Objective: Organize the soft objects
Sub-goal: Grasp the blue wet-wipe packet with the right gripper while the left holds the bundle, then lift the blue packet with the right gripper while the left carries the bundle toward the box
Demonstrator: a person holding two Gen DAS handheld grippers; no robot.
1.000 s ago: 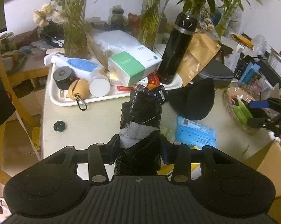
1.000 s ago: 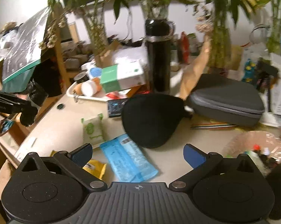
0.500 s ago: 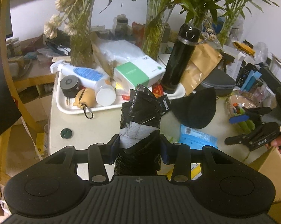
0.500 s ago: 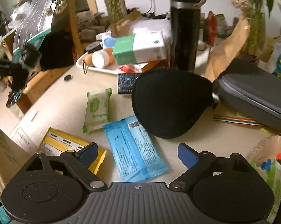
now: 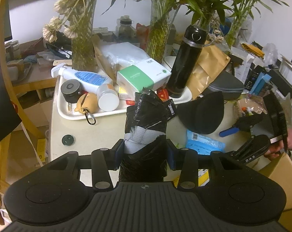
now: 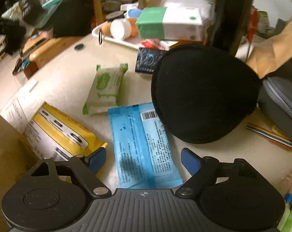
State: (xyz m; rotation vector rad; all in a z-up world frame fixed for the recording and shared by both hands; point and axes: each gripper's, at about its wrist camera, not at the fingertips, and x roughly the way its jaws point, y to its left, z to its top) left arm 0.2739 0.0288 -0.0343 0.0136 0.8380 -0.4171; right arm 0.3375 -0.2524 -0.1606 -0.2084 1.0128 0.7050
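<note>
The left tool (image 5: 145, 151) pinched a black-wrapped bundle (image 5: 146, 127) standing upright above the surface (image 5: 99, 129), while the right tool (image 6: 144, 159), spread wide, straddled the near end of a blue packet (image 6: 142, 145) lying lengthwise away from it.

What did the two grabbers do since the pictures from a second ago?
The right gripper moved down and closer to the blue packet, jaws open on either side of it, grabbing nothing yet. The left gripper stayed shut on the black-and-white bundle, held above the table.
</note>
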